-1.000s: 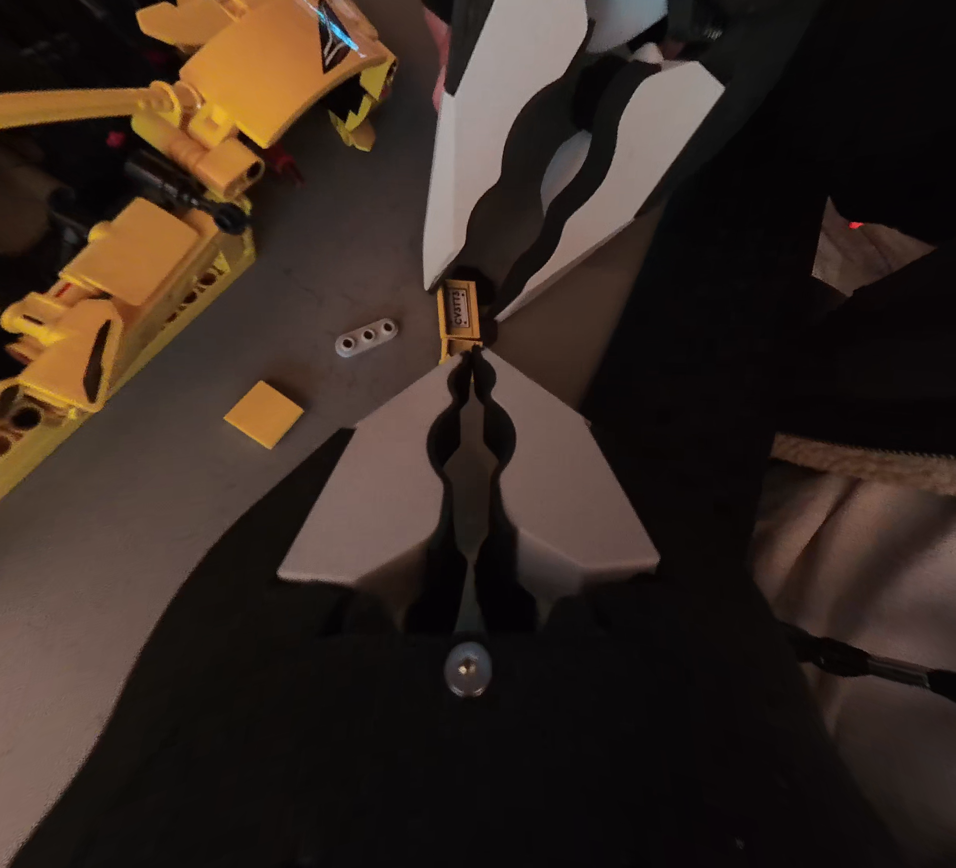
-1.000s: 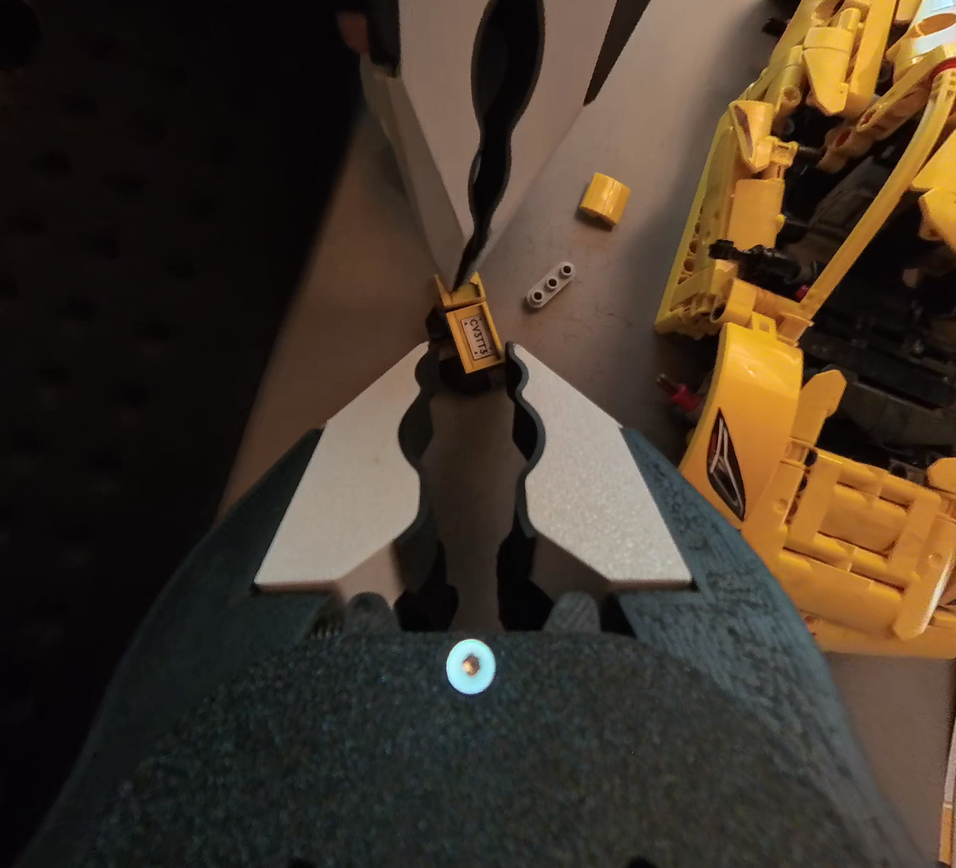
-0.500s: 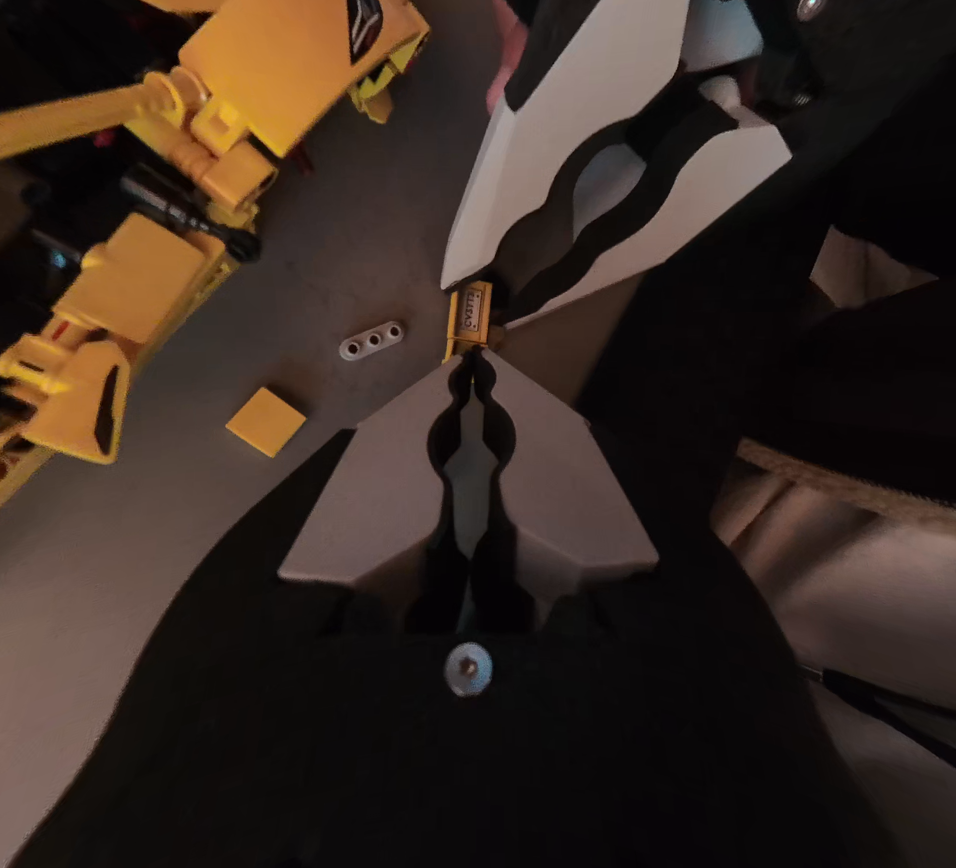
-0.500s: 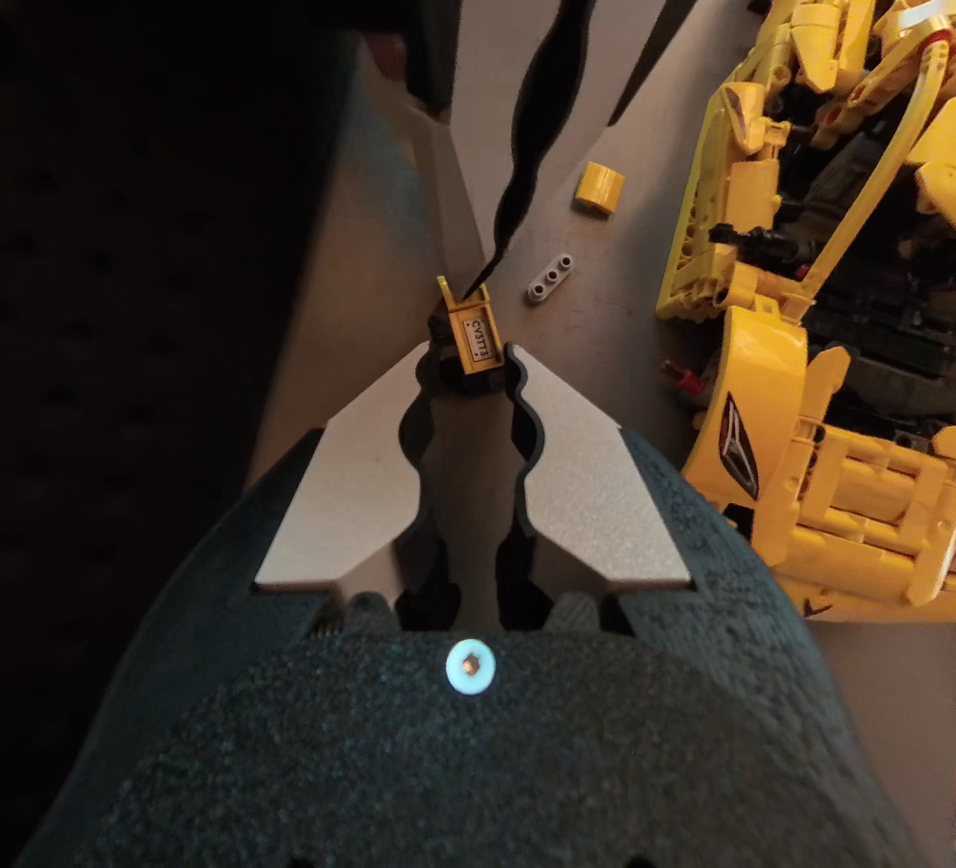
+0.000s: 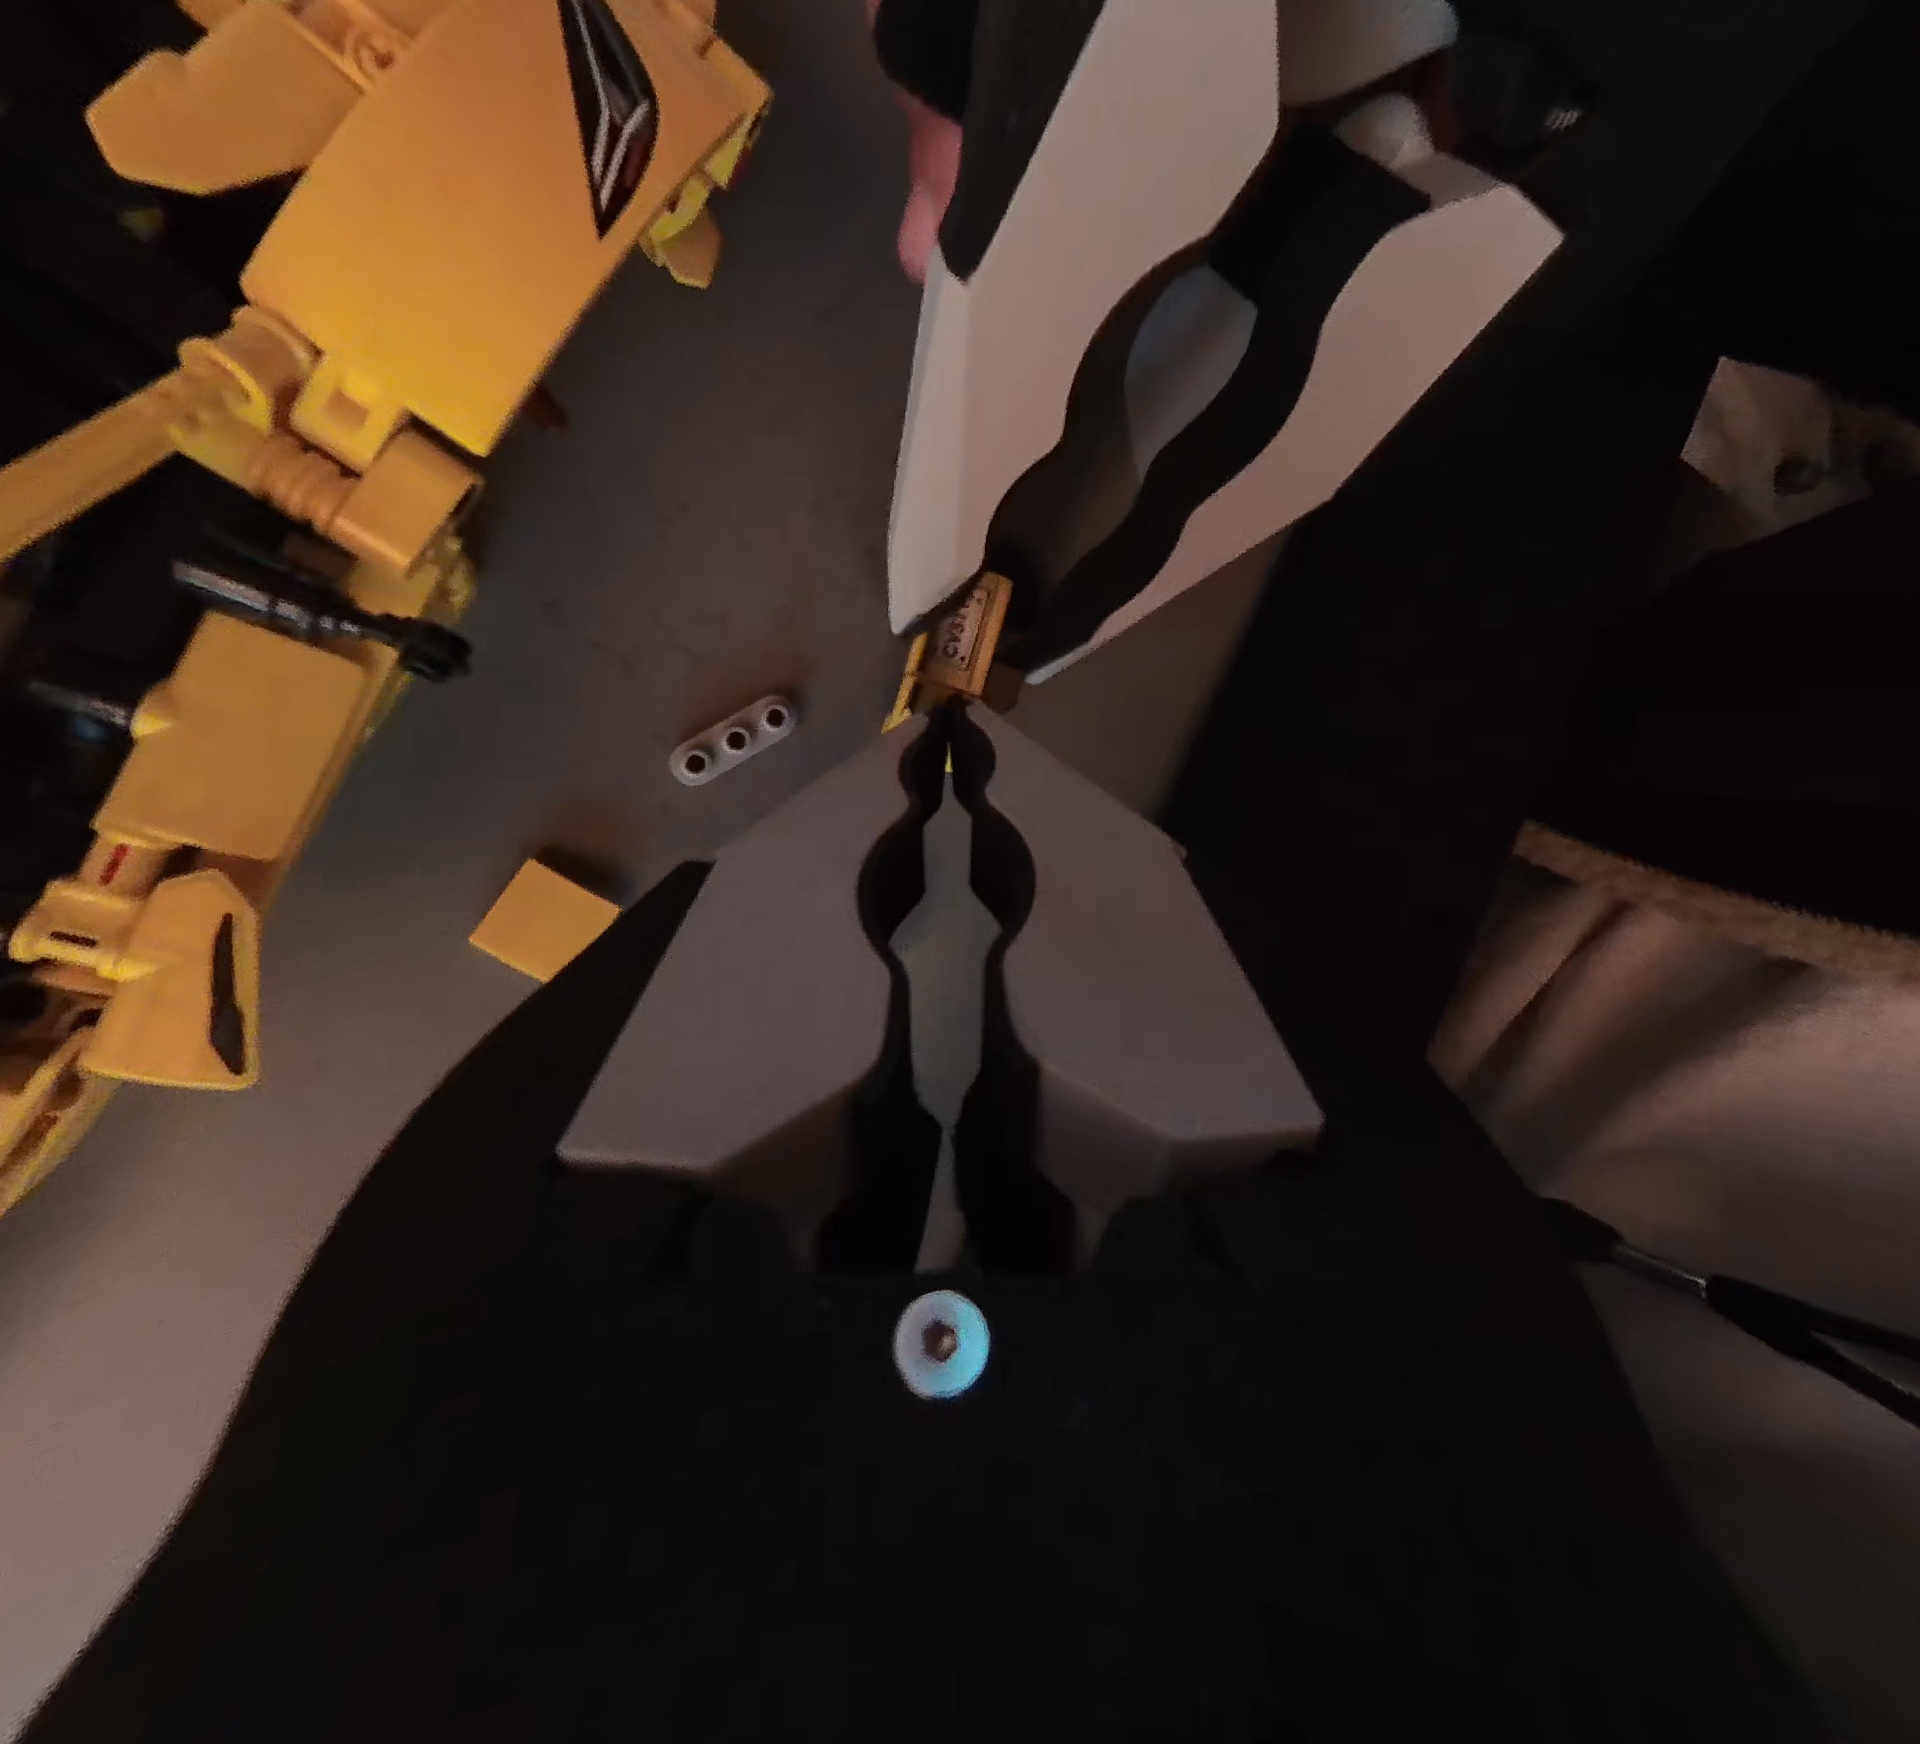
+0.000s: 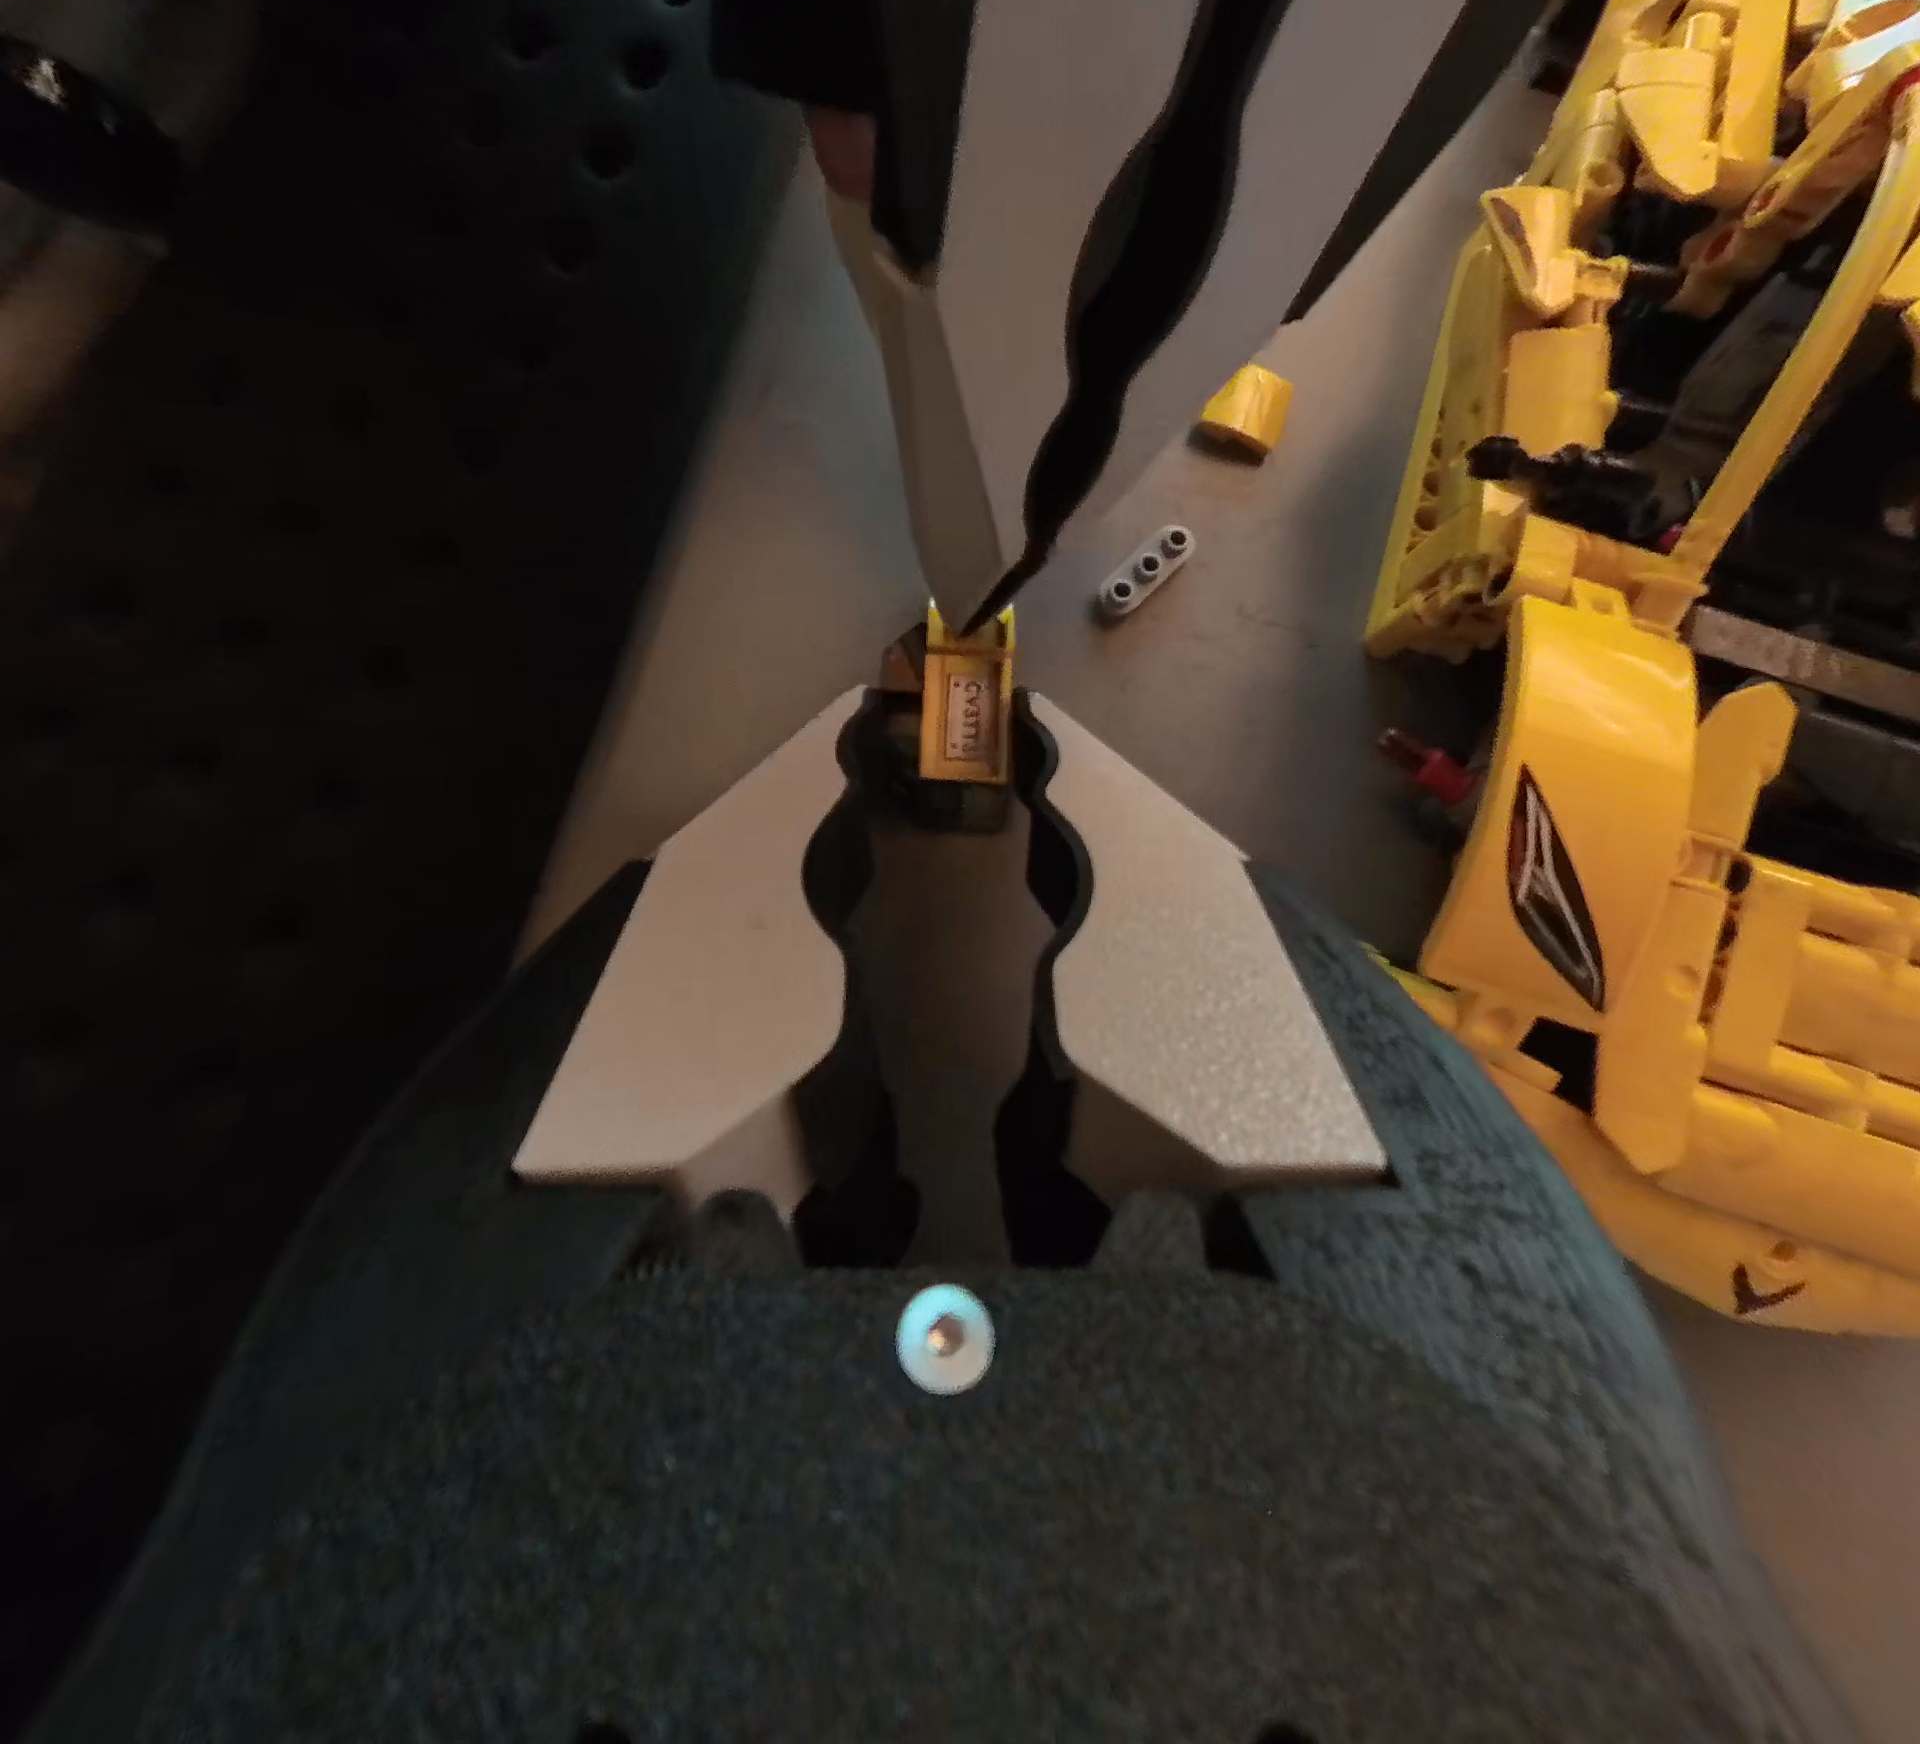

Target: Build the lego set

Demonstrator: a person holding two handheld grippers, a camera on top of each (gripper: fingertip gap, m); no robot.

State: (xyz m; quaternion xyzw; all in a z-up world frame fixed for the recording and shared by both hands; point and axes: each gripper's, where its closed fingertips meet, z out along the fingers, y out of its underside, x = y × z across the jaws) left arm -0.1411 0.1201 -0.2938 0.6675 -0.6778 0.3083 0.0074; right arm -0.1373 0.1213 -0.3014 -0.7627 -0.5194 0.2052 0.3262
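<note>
A small yellow lego piece with a sticker (image 6: 971,720) is held above the grey table between both grippers, which meet tip to tip. My right gripper (image 6: 948,723) is shut on its sides. My left gripper (image 5: 948,726) is shut on the thin yellow end of the same piece (image 5: 964,645). In the right wrist view the left gripper (image 6: 971,622) comes down from the top. The big yellow lego car (image 5: 416,240) lies on the table to the left, and shows at the right in the right wrist view (image 6: 1662,863).
A grey three-hole beam (image 5: 736,740) and a small yellow tile (image 5: 545,915) lie on the table (image 5: 675,499) between the grippers and the car. The table edge runs just behind the grippers, with dark ground beyond (image 6: 312,551). A person's hand (image 5: 914,167) holds the right gripper. The grippers are tip to tip, or close to it. From either gripper's tips it is about 8 cm to the small yellow tile (image 5: 545,915). My right wrist view (image 6: 1252,405) looks at it from another angle.
Both grippers kept their hold on the small yellow piece and turned it, so it now sits straight between the right fingers. The car shows closer in the left wrist view.
</note>
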